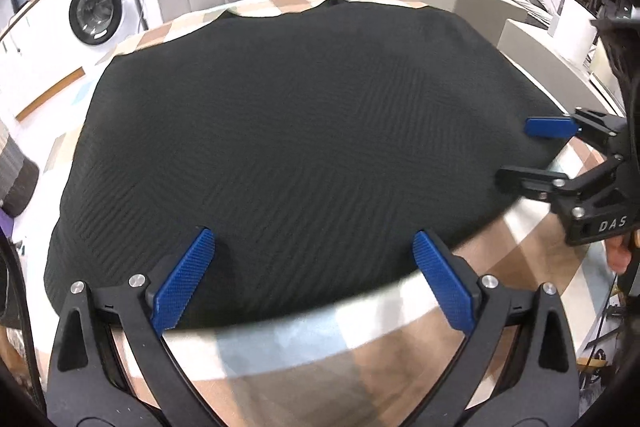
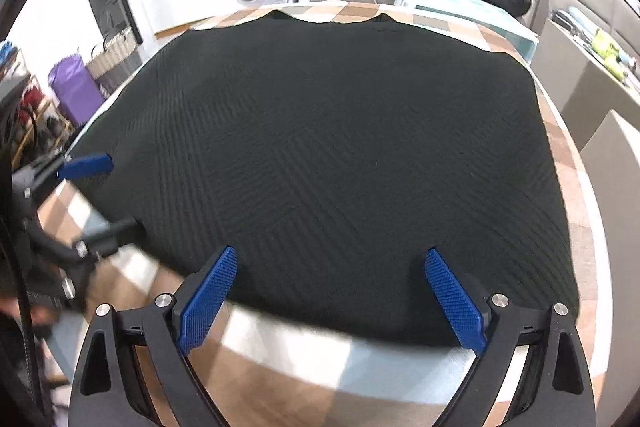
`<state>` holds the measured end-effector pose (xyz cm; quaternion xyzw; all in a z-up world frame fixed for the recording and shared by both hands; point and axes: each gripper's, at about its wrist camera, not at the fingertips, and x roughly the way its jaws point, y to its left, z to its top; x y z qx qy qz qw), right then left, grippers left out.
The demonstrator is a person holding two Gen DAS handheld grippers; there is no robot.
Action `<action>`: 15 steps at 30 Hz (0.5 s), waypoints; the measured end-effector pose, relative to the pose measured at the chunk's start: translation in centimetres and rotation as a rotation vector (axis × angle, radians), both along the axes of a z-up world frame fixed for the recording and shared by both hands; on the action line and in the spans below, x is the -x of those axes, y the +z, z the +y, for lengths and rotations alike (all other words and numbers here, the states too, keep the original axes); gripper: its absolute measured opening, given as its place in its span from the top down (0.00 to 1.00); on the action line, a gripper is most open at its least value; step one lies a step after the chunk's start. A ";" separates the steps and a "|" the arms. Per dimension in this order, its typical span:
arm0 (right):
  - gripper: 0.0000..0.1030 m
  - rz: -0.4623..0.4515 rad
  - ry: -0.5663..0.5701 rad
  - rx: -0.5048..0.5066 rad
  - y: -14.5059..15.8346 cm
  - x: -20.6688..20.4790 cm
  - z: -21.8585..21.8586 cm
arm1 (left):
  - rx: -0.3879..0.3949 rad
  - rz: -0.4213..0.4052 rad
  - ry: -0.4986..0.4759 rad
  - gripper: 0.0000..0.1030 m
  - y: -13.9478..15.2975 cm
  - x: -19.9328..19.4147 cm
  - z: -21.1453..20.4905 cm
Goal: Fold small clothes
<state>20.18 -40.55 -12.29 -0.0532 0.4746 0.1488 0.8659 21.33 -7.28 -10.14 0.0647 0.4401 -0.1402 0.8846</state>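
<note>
Left gripper [image 1: 312,279] and right gripper [image 2: 330,297] both sit jaws wide apart and empty at the near hem of the black top [image 1: 288,147], which lies flat and spread across the checked table [image 1: 280,343], neckline at the far edge. Looks like the pre-grasp for the first fold: nothing pinched yet. Next move calls for each gripper to close on a near corner or hem, then carry it evenly toward the neckline.
</note>
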 end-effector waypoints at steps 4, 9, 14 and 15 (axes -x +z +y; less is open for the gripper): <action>0.06 -0.018 0.012 0.076 -0.5 -0.4 1.4 | -0.071 -0.001 -0.056 0.03 -0.5 -0.1 -1.8; 0.06 -0.045 -0.039 0.120 -0.3 0.4 -1.4 | -0.061 0.018 -0.030 0.03 -0.5 0.4 0.2; 0.06 -0.058 -0.122 0.084 0.7 1.1 -5.1 | -0.055 -0.015 0.103 0.03 1.1 0.9 5.0; 0.06 -0.069 -0.134 0.098 0.9 1.4 -5.4 | -0.050 -0.020 0.124 0.03 1.3 1.0 5.9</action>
